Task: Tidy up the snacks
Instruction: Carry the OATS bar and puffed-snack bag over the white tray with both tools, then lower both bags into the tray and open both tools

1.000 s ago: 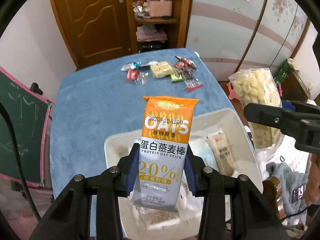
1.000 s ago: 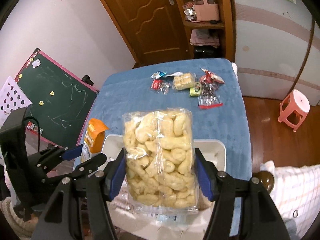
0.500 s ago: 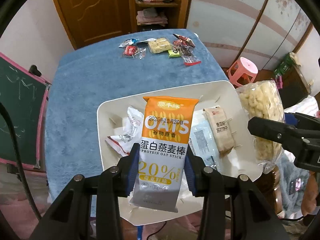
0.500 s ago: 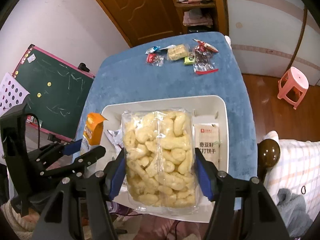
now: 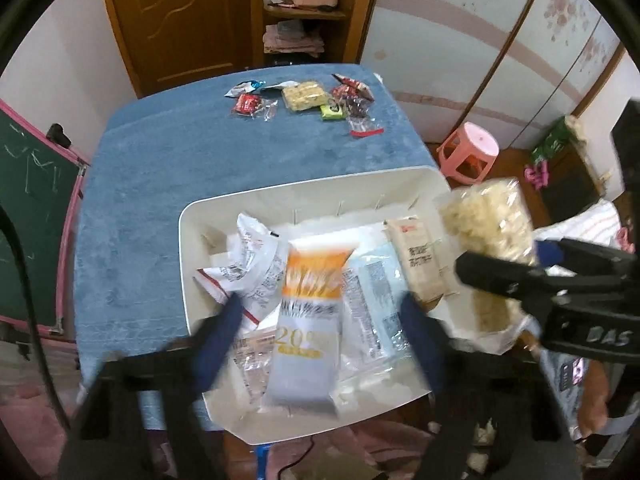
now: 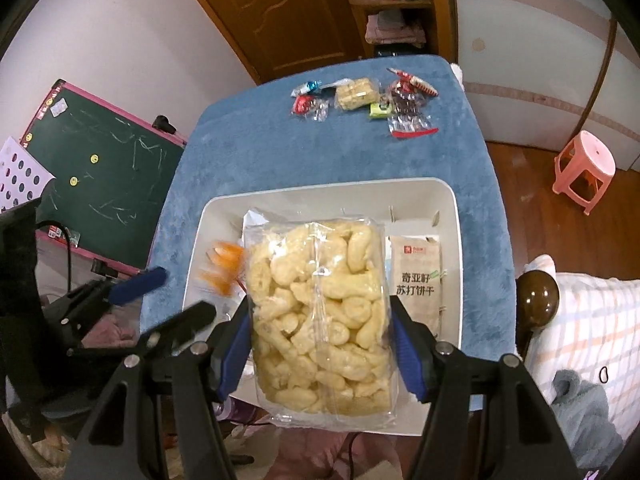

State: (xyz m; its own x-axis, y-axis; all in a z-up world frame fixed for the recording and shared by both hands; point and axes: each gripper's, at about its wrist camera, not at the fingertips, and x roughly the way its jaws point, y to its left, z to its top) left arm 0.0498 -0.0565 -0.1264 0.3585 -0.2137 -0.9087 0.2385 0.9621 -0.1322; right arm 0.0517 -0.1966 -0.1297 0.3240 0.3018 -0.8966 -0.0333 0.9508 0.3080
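The white bin [image 6: 450, 216] lies under both sets of jaws, so whatever they let go lands inside. The right gripper [image 6: 322, 344] is clamped on the puffed-snack bag [image 6: 320, 308], poised above it. The left gripper [image 5: 320, 332] gapes wide; the blurred oat bar [image 5: 310, 320] between its jaws appears released, dropping binward.

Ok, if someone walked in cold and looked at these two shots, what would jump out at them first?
Probably the clear bag of puffed corn snacks, filling the middle of the right wrist view, clamped in the right gripper above the white bin. Next, the blurred orange oat bar packet between the open left gripper's blue fingers, over the bin's wrappers. Beyond, small snacks are scattered at the blue table's far edge.
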